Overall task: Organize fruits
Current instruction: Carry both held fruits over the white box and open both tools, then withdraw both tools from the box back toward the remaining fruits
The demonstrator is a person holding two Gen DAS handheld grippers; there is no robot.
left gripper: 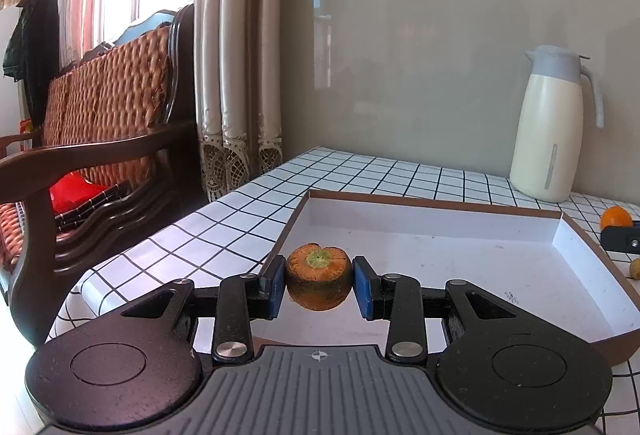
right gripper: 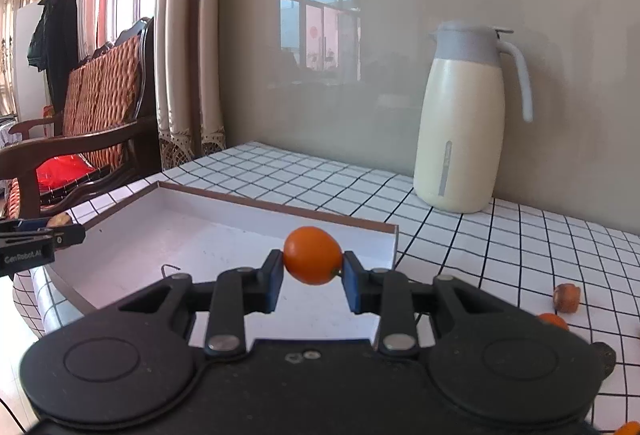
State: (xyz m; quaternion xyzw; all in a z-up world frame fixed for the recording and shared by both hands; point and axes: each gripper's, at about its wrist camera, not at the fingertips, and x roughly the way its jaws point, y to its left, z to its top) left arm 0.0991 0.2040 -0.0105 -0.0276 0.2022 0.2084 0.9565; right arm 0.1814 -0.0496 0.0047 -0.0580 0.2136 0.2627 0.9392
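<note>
My left gripper (left gripper: 319, 285) is shut on a rough orange-and-green fruit (left gripper: 319, 277), its green stem end facing up, held above the near left part of the shallow white tray (left gripper: 440, 219). In the right wrist view, my right gripper (right gripper: 313, 271) is shut on a smooth orange fruit (right gripper: 313, 255) over the tray's (right gripper: 208, 203) right side. The left gripper (right gripper: 60, 225) with its fruit shows at that view's left edge. The right gripper (left gripper: 618, 231) with its orange fruit (left gripper: 616, 217) peeks in at the left wrist view's right edge.
A cream thermos jug (right gripper: 460, 123) stands at the back of the checked tablecloth (right gripper: 480, 247). Loose fruits (right gripper: 567, 297) lie on the cloth right of the tray. A wooden bench with woven cushions (left gripper: 104, 103) stands left of the table, beside curtains (left gripper: 236, 47).
</note>
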